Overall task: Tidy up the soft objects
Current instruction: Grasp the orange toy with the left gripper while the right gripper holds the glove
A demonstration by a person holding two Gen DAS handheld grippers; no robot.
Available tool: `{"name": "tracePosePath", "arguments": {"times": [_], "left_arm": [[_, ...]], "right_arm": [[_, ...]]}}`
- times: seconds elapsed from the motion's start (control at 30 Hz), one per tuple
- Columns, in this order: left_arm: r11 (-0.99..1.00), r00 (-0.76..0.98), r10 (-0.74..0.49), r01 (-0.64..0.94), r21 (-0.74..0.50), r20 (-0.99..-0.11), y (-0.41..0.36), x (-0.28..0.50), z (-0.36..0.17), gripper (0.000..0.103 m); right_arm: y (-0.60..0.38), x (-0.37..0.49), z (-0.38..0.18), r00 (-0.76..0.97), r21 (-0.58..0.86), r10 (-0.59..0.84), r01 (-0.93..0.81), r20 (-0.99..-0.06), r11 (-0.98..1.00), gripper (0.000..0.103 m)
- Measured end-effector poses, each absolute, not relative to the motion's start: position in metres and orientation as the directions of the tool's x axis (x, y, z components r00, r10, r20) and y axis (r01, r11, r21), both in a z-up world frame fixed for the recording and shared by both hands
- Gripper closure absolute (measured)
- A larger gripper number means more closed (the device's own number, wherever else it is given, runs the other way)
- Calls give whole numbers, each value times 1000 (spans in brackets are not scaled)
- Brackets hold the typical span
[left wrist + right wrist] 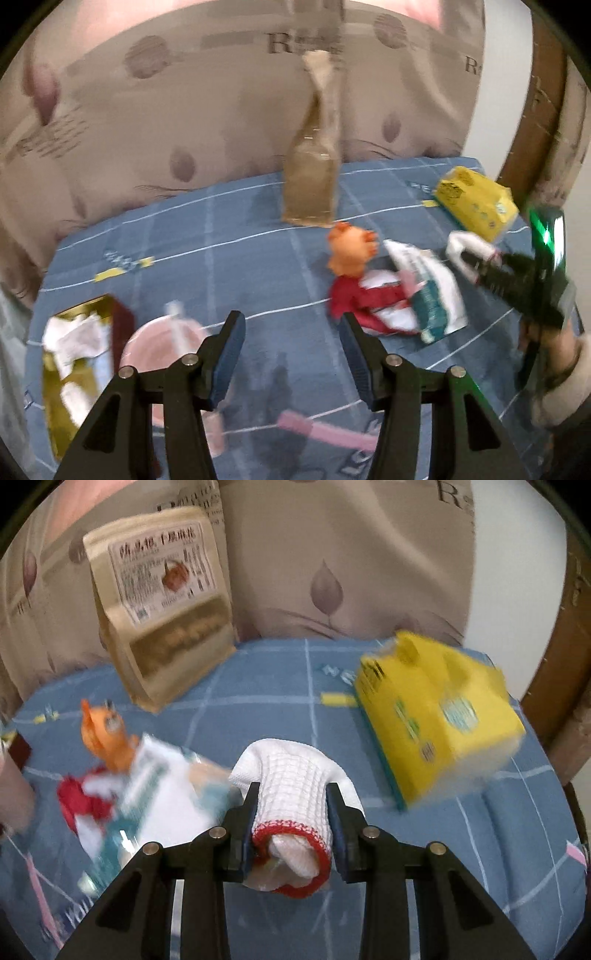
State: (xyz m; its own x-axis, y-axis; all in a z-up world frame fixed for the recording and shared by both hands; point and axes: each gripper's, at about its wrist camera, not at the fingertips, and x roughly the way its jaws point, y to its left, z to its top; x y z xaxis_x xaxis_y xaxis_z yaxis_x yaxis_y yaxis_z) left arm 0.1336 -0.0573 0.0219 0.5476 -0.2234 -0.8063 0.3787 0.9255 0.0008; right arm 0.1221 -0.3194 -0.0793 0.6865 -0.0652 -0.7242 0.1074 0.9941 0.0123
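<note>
My right gripper is shut on a rolled white knit glove with a red cuff, held above the blue checked cloth. In the left wrist view the right gripper holds the glove at the right. My left gripper is open and empty above the cloth. An orange plush toy in red clothes lies ahead to its right, partly under a white and teal packet. Both also show in the right wrist view, the toy and the packet.
A brown paper snack bag stands against the beige curtain. A yellow tissue pack lies at the right. A gold box holding white cloth, a pink round container and a pink stick are near the left gripper.
</note>
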Motion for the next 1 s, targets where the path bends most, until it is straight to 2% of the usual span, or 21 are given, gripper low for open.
{"name": "tracePosePath", "arguments": {"times": [0.23, 0.47, 0.77, 1.0], "left_arm": [[887, 491, -298, 460, -48, -819, -103, 159, 9, 39], [859, 461, -295, 512, -21, -837, -143, 180, -16, 39], [893, 457, -210, 449, 20, -864, -167, 217, -55, 39], [924, 462, -208, 381, -19, -862, -163, 243, -70, 39]], "right_arm": [[-324, 111, -102, 678, 47, -48, 122, -734, 991, 73], [-327, 111, -104, 677, 92, -13, 119, -736, 989, 71], [-333, 110, -106, 679, 140, 26, 114, -734, 983, 71], [-333, 110, -108, 677, 138, 26, 113, -736, 984, 70]]}}
